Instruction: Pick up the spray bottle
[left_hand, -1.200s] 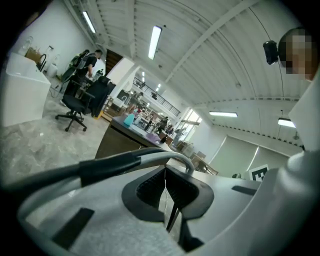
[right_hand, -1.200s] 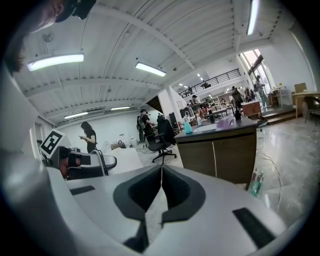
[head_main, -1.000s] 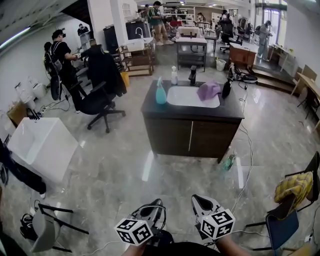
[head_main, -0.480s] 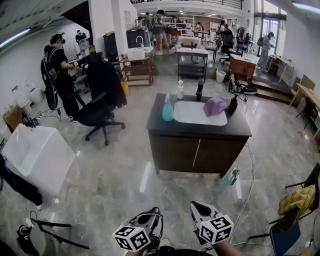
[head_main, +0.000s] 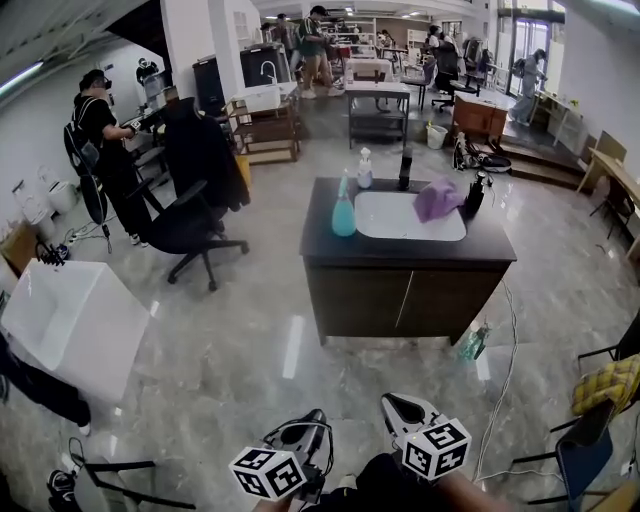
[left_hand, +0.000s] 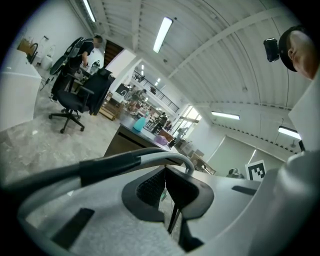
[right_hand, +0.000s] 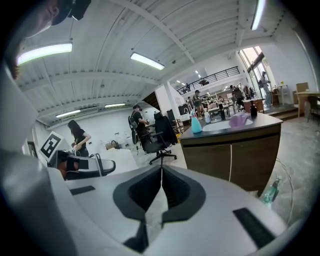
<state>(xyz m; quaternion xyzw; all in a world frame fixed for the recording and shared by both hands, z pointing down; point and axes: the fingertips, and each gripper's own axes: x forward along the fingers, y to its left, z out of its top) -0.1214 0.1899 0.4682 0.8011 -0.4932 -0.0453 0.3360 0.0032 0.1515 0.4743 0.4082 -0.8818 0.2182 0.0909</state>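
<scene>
spray bottle: the teal one (head_main: 343, 212) stands upright on the left end of the dark counter (head_main: 400, 250), right beside the white sink basin (head_main: 405, 218), and well away from both grippers
left gripper (head_main: 308, 420): sits low at the bottom edge of the head view and points toward the counter; its own view shows the fingers pressed together with nothing between them
right gripper (head_main: 398, 408): just beside the left one, same deal, fingers closed up tight and empty
other counter stuff: a small white spray bottle (head_main: 365, 168) and a dark faucet (head_main: 406, 165) at the back edge, a purple cloth (head_main: 437, 198) draped over the basin's right side, and a dark bottle (head_main: 476, 192) next to that
floor: a green bottle (head_main: 472, 342) by the counter's front right corner
nearby: a black office chair (head_main: 190, 225) off to the counter's left
</scene>
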